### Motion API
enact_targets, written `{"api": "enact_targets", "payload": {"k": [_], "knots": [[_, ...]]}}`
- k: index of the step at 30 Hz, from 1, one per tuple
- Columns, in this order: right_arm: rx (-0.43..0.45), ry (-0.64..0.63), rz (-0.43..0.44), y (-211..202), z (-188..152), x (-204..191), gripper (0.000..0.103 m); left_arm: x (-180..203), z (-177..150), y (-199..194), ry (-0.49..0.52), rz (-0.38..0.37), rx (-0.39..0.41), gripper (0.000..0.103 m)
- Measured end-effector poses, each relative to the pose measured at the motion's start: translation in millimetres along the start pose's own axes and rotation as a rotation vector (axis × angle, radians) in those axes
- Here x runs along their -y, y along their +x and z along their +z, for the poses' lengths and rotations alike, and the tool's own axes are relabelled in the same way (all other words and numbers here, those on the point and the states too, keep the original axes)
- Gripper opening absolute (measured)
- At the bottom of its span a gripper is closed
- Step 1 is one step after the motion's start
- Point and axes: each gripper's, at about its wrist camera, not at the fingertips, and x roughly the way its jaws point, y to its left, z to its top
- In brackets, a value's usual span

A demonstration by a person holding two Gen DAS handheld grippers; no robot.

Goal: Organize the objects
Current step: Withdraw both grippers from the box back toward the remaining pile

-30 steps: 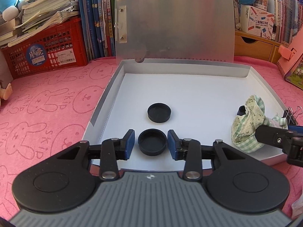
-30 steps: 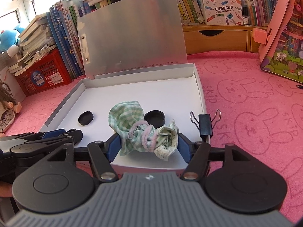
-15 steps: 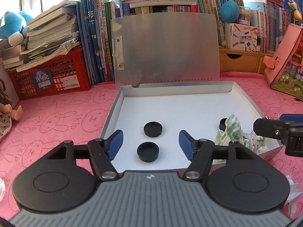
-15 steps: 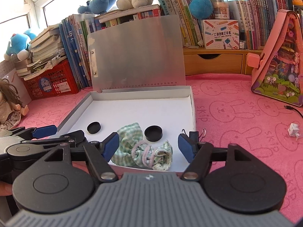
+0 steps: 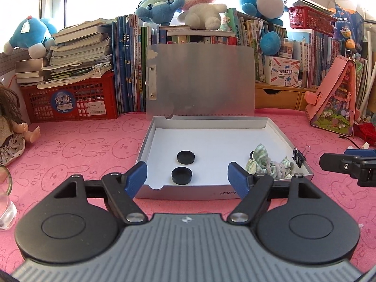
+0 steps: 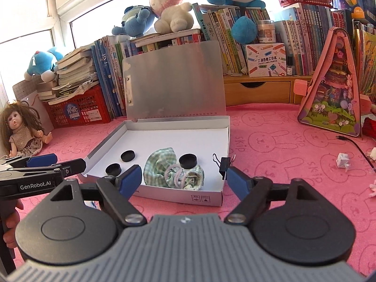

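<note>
An open white box (image 5: 279,132) (image 6: 202,197) with its lid up stands on the pink mat. In it lie two black caps (image 5: 181,175) (image 5: 186,157) at the front left, a green checked cloth (image 5: 268,163) (image 6: 169,169) at the front right, and a third black cap (image 6: 187,161) beside the cloth. My left gripper (image 5: 188,178) is open and empty, held back from the box's front edge. My right gripper (image 6: 185,181) is open and empty, also in front of the box.
A black binder clip (image 6: 224,165) (image 5: 298,157) lies on the mat by the box's right wall. A doll (image 6: 21,129) sits at the left, a red crate (image 5: 70,101) and books behind, a pink bag (image 6: 333,91) at the right. White paper scraps (image 6: 342,161) lie at the right.
Both grippers have opened wider and pulled back and up from the box. The near black cap and the checked cloth stay lying in the box.
</note>
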Motion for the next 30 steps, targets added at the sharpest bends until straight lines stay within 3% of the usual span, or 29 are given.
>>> {"api": "enact_targets", "payload": {"k": [16,20,22,30], "knots": [[0.036,-0.14,-0.046,-45,-60,-4,0.093,-9,-70,-64,0.016,0.022,0.041,0.083],[0.028,-0.135,-0.054,-46,-74,-2,0.094,-13,-86,-72,-0.008,0.009,0.058,0.084],[0.028,-0.13,-0.063,-46,-81,-1,0.095,-16,-94,-76,-0.03,-0.009,0.075,0.091],[0.016,-0.114,-0.126,-37,-104,3,0.095,-18,-118,-78,-0.038,0.013,0.062,0.092]]}}
